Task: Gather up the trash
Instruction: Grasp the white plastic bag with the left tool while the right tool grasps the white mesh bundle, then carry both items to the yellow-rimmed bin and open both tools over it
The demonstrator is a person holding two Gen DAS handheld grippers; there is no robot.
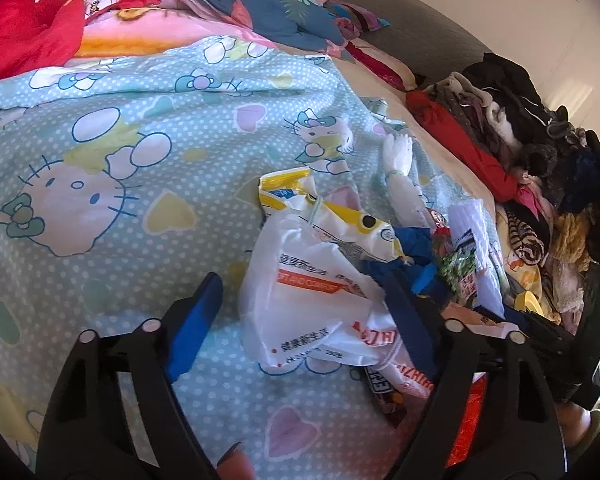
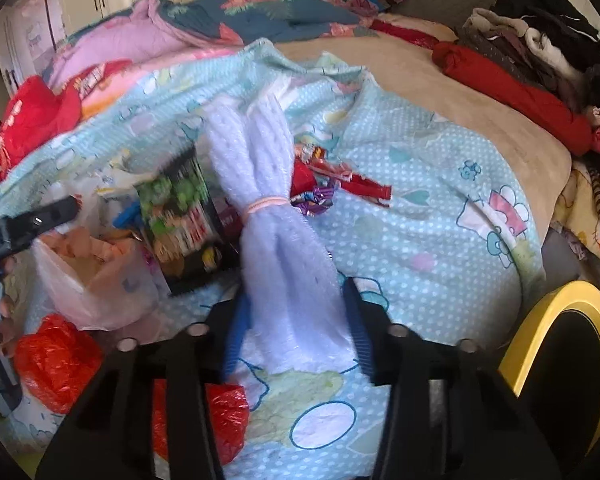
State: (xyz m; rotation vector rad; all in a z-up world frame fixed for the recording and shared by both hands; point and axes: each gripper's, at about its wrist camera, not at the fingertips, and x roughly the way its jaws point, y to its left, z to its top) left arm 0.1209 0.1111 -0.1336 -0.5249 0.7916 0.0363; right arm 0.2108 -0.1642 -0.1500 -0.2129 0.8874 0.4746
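My right gripper (image 2: 296, 320) has its fingers narrowed onto a white foam bundle (image 2: 278, 216), the blue pads pressing its lower end from both sides at the bottom centre of the right wrist view. A pink rubber band (image 2: 266, 205) cinches the bundle at its middle, and it rises from my fingers toward the upper centre of the frame. I point steeply down at the bed.

My left gripper (image 1: 300, 312) stands fairly wide around a white plastic bag (image 1: 312, 300) with red print, low in the centre of the left wrist view. The right finger (image 1: 410, 312) lies against the bag's crumpled edge; the left finger (image 1: 196, 312) is clear of it, over the blue dotted bedsheet (image 1: 120, 140). I cannot tell that the bag is gripped.

More trash lies just right of the bag: a yellow-and-white wrapper (image 1: 340, 216), blue scraps and a green-printed packet (image 1: 456, 268). A red plastic bag (image 2: 56, 360) sits at the lower left of the right wrist view.
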